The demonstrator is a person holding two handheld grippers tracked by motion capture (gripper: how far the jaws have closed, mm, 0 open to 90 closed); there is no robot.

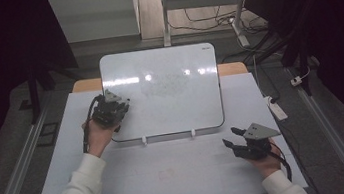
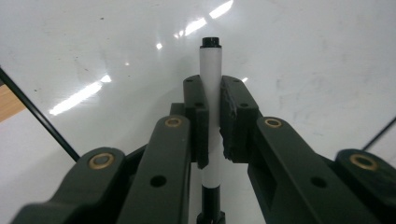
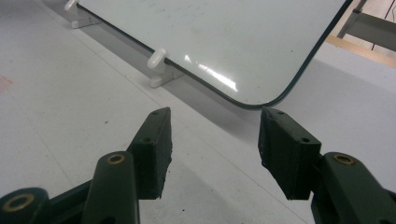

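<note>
Marker (image 2: 211, 70) handling looks easy: a light, stiff plastic cylinder, white-barrelled with a black end, smooth enough to swivel or slide if pinched loosely. The left gripper (image 2: 212, 119) is clamped on it about mid-barrel, pads flat against both sides, so the black end stands out beyond the jaws toward the whiteboard (image 2: 299, 56). A hold that central seems sound for writing; one nearer the working end would likely wobble less under pressure.

From the high view the left gripper (image 1: 109, 110) sits at the board's left edge, near the desk's (image 1: 170, 178) far left corner. The whiteboard (image 1: 169, 92) is a glossy, hard panel with rounded corners and a thin dark rim, propped on small white plastic feet (image 3: 159, 70); faint smudges mark its middle. The right gripper (image 3: 215, 144), jaws apart and holding nothing, rests near the desk's front right corner over matte pale grey surface.
</note>
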